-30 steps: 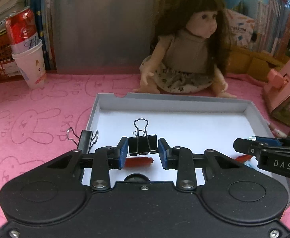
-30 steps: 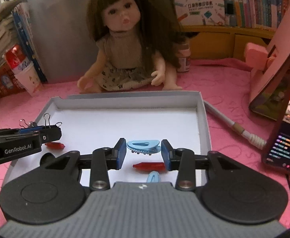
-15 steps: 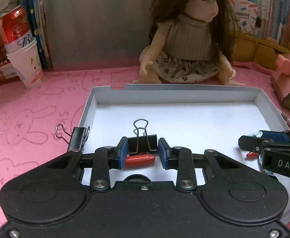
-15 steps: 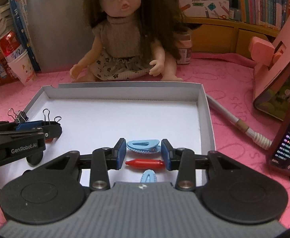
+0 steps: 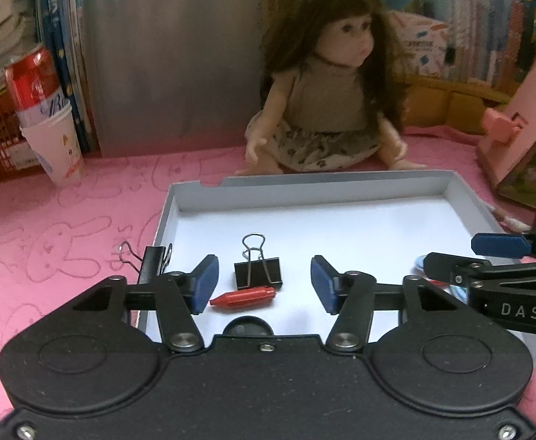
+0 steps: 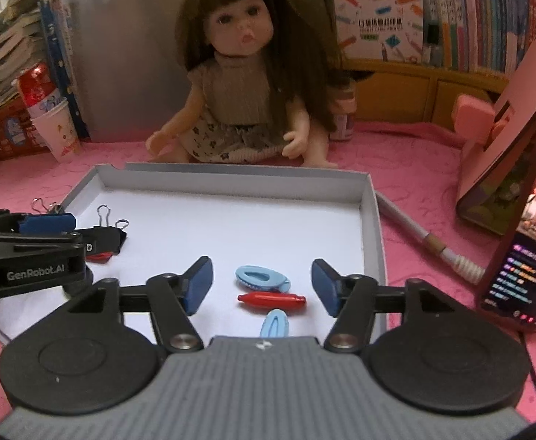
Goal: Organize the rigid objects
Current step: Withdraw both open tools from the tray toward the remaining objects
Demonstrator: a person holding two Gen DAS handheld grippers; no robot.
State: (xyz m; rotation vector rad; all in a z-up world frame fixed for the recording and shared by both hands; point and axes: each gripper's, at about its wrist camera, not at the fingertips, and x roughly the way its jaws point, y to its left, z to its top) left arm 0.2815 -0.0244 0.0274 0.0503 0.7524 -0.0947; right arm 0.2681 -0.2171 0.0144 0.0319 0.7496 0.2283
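Now both grippers let go: the left gripper (image 5: 264, 282) is opening, its binder clip (image 5: 258, 273) released beside a red cap (image 5: 243, 296) in the white tray (image 5: 341, 185); the right gripper (image 6: 262, 284) likewise spreads, its blue hair clip (image 6: 261, 278) lying free, so both pieces look delivered.

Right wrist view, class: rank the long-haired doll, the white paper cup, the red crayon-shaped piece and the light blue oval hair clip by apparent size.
1. Long-haired doll
2. White paper cup
3. Red crayon-shaped piece and light blue oval hair clip: too alike to rank.
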